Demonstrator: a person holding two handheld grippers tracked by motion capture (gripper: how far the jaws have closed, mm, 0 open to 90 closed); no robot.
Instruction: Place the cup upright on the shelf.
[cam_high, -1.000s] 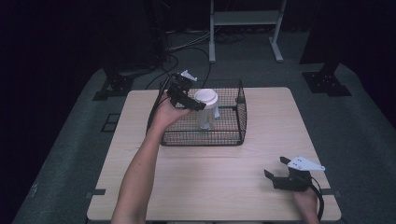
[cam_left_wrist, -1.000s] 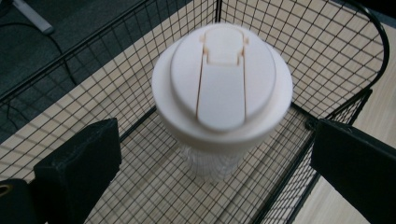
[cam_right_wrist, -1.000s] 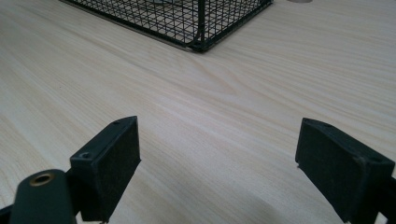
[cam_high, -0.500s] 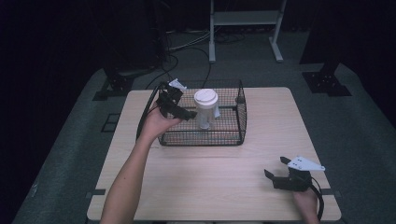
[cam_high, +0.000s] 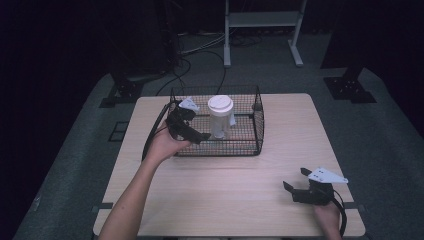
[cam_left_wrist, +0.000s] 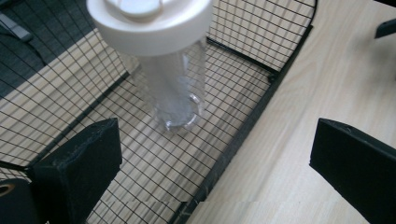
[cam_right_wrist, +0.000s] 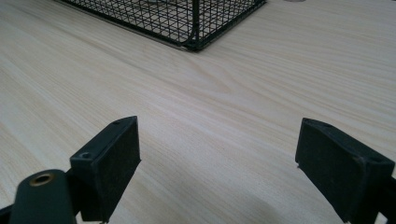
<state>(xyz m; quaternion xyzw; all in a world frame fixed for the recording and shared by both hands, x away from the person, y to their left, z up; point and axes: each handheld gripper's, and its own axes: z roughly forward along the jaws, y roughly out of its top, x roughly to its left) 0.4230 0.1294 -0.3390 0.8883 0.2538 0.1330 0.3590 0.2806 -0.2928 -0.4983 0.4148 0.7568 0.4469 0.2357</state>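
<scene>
Standing upright inside a black wire basket (cam_high: 257, 125) is a clear plastic bottle (cam_high: 220, 122) with a wide white lid. The basket sits on the far middle part of a light wooden table (cam_high: 240, 190).

The left gripper (cam_high: 192, 131) is held by a bare hand at the basket's left near corner, reaching over the rim toward the bottle. In the left gripper view its two black jaws are spread wide apart with nothing between them; one jaw hangs over the basket's mesh floor (cam_left_wrist: 154, 158), the other over the bare table (cam_left_wrist: 327, 79) outside the wire wall. The bottle (cam_left_wrist: 170, 84) stands just beyond the jaws, apart from both.

The right gripper (cam_high: 300, 185) rests at the near right corner of the table, well apart from the basket, with a hand behind it. In the right gripper view its jaws are also spread wide and empty, over bare wood, with a corner of the basket (cam_right_wrist: 194, 23) far ahead.
</scene>
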